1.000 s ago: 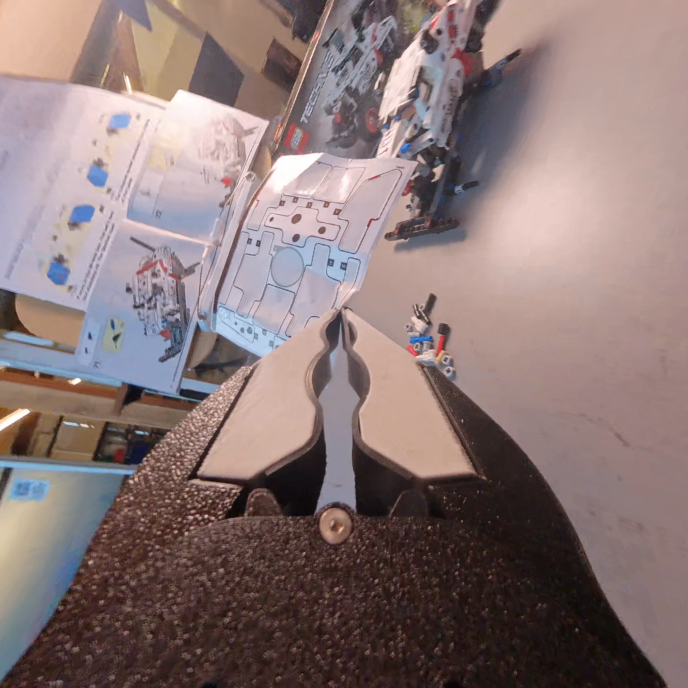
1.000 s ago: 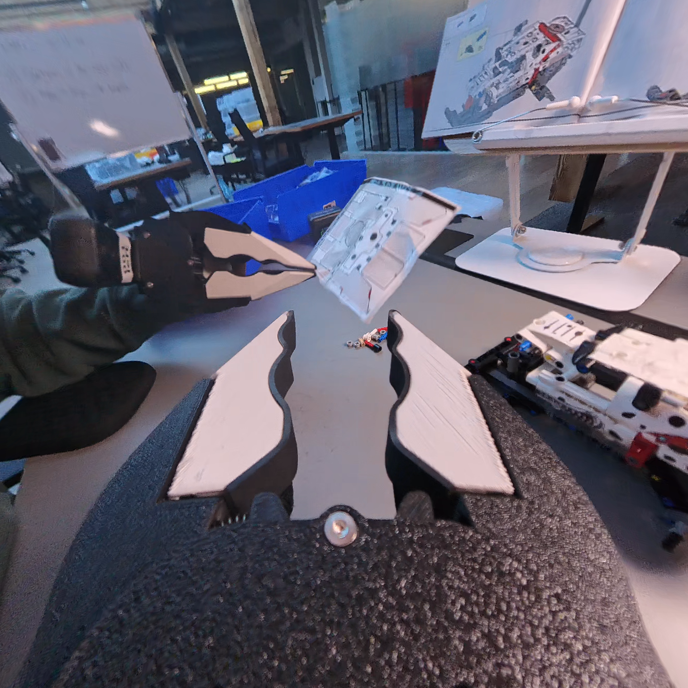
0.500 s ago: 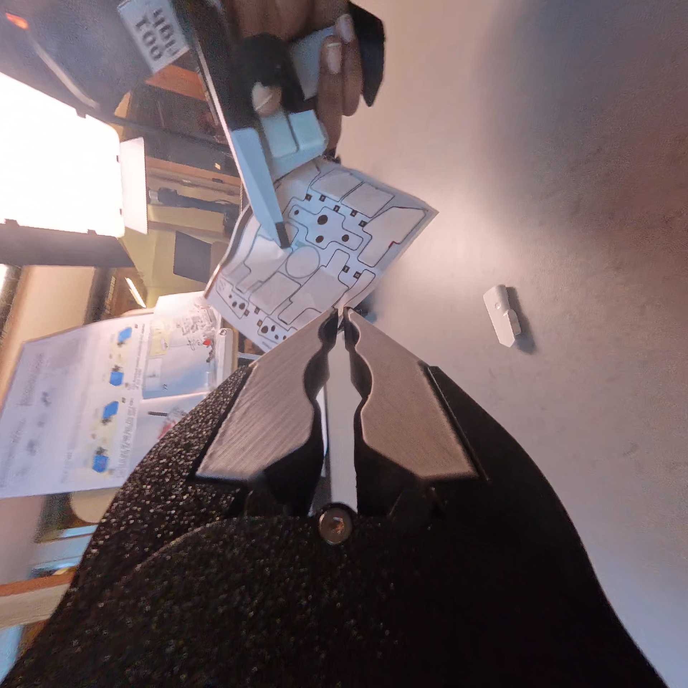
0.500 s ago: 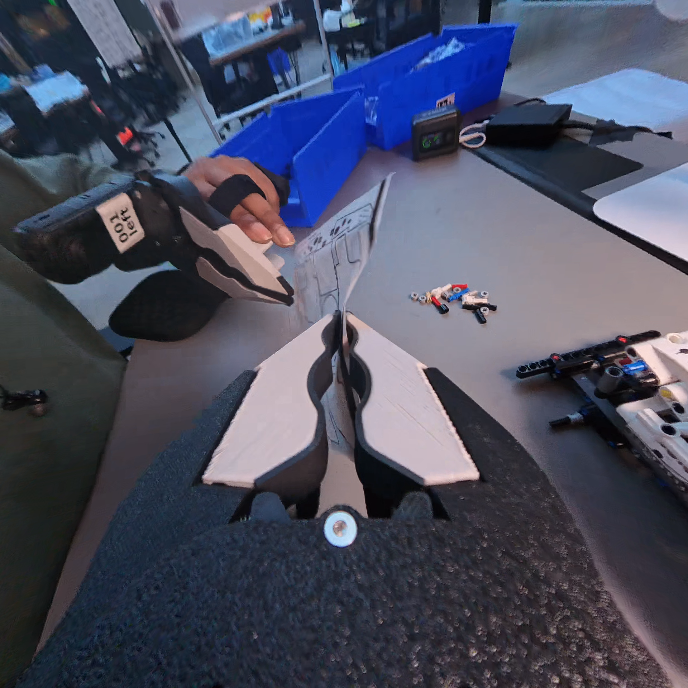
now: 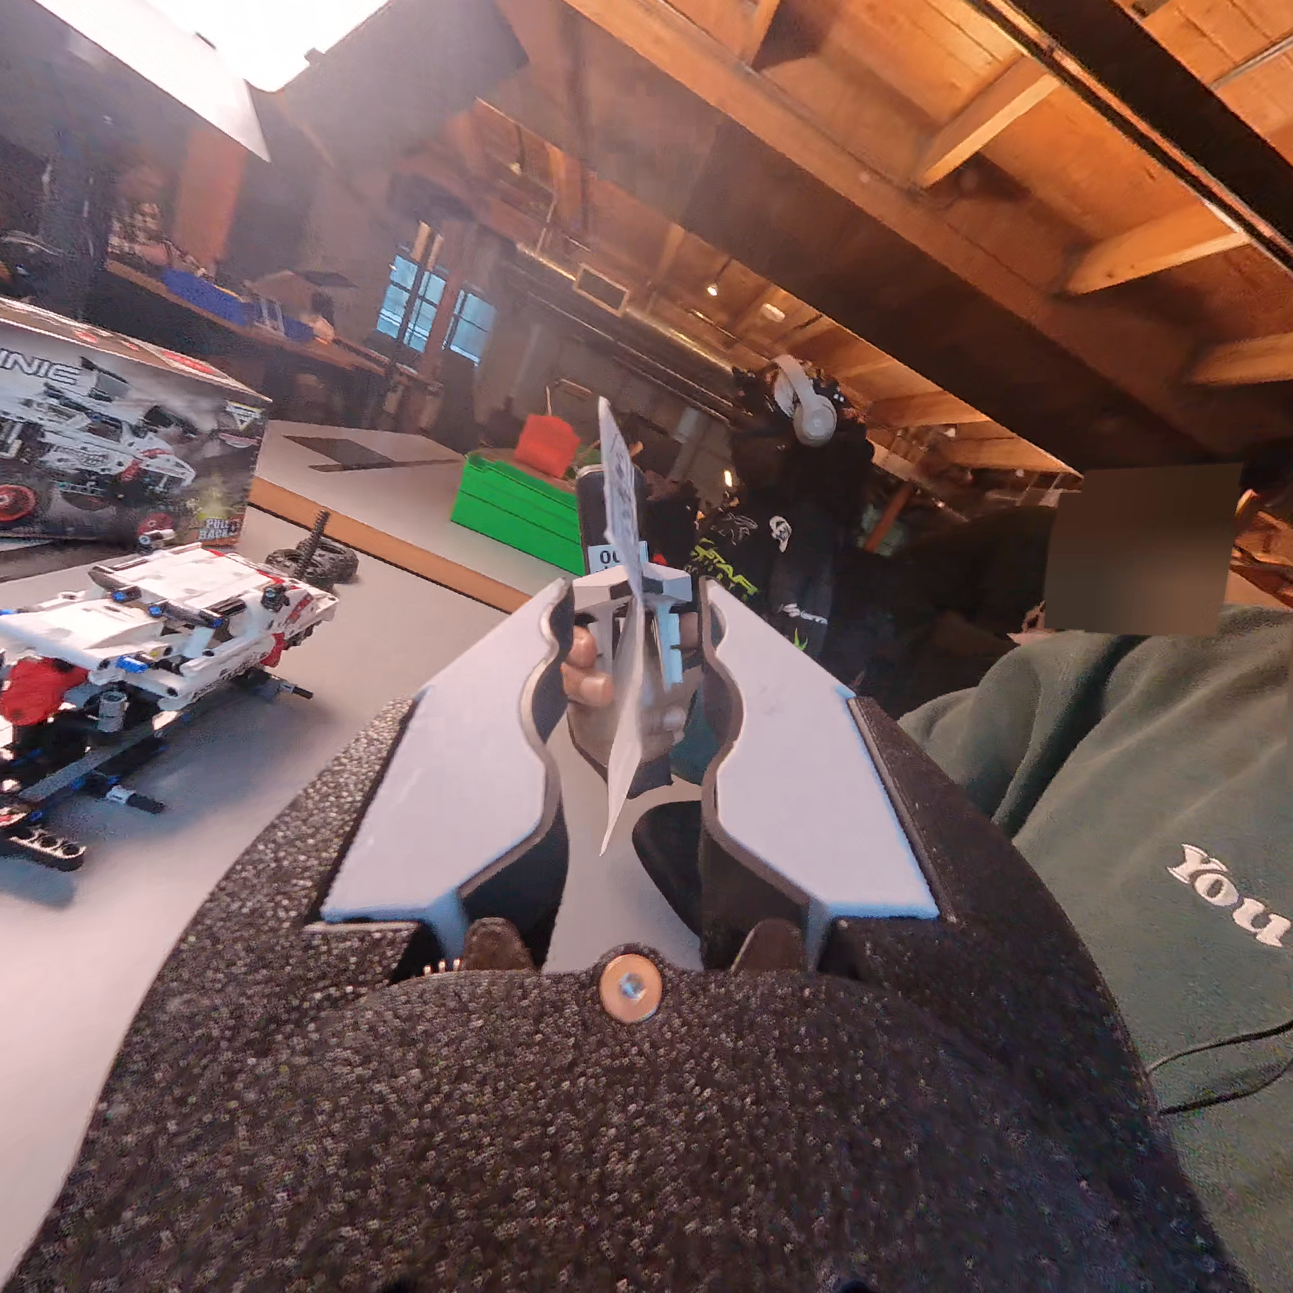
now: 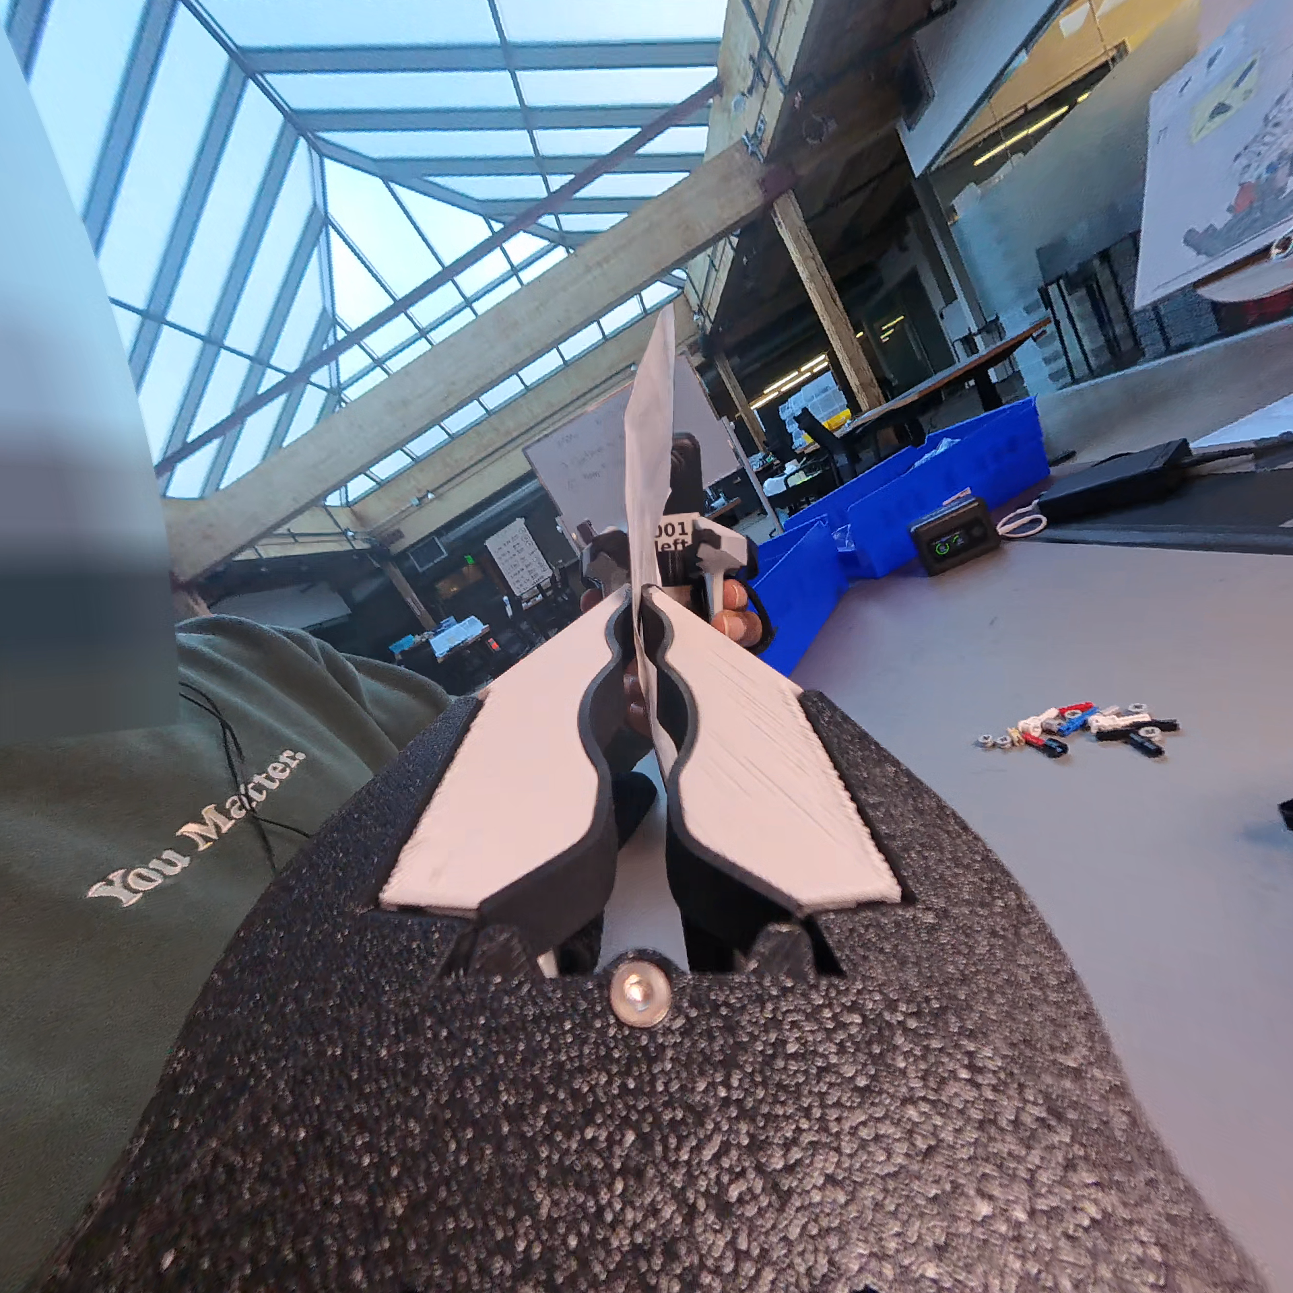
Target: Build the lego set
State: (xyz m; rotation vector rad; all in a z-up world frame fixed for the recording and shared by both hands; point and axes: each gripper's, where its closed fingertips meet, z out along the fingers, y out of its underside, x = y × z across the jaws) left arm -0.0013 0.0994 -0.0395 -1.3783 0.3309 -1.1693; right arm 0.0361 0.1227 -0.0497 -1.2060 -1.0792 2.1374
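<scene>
A white sticker sheet point(image 6: 647, 434) stands edge-on, pinched between the fingertips of my right gripper point(image 6: 637, 598), which is shut on it. My left gripper point(image 5: 633, 595) faces the right one and is open. The sheet point(image 5: 619, 490) hangs in the gap between its spread fingers, clear of both pads. The right gripper's fingers point(image 5: 668, 602) show just beyond, closed on the sheet. The partly built white and red lego truck point(image 5: 161, 630) sits on the grey table point(image 5: 392, 616) at the left. A small heap of loose pins and connectors point(image 6: 1077, 728) lies on the table at the right.
The set's box point(image 5: 105, 448) and two black tyres point(image 5: 315, 560) stand behind the truck. Blue bins point(image 6: 909, 490) and a small black device point(image 6: 955, 535) are at the table's far side. The instruction booklet point(image 6: 1217, 161) stands top right. The person's green sweatshirt point(image 5: 1119, 839) is close by. Left tips to right tips: about 6 centimetres.
My left gripper has opened and let go of the sticker sheet, which my right gripper took hold of half a second ago. Both grippers have tilted up and now face each other.
</scene>
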